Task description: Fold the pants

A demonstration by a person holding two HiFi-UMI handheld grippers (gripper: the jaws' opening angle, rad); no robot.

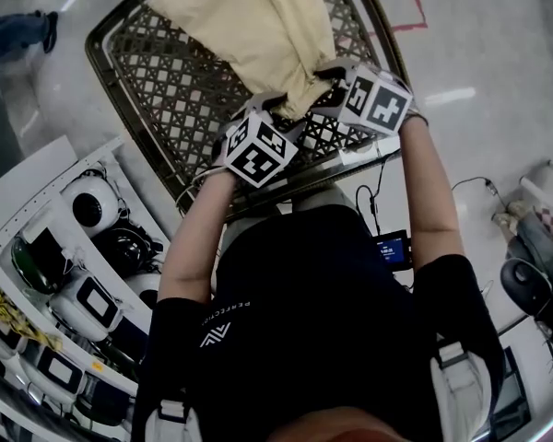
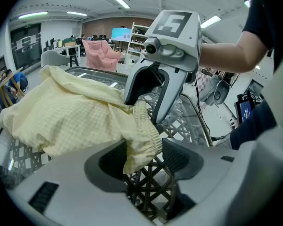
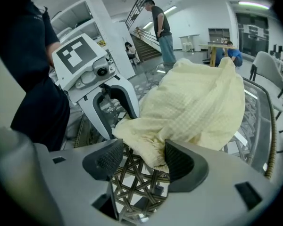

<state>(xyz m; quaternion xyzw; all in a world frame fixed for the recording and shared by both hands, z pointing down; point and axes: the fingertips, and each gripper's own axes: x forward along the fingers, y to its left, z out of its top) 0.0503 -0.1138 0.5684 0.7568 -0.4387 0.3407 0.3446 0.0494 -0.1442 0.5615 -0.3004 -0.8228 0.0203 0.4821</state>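
Pants (image 1: 258, 26) pale yellow, fine check weave. Table (image 1: 166, 72) dark brown lattice. Left tool (image 2: 145, 158), right tool (image 3: 142, 160) grey, black-white markers.

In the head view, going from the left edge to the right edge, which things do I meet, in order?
In order: white shelf with devices, left gripper, right gripper, gear lying on the floor. The yellow pants overlap both grippers, so I leave them out.

Open-plan lab/office: ceiling strip lights (image 2: 119, 0), desks (image 3: 220, 44), staircase (image 3: 148, 48), shelf (image 1: 29, 191) w/ electronic gear.
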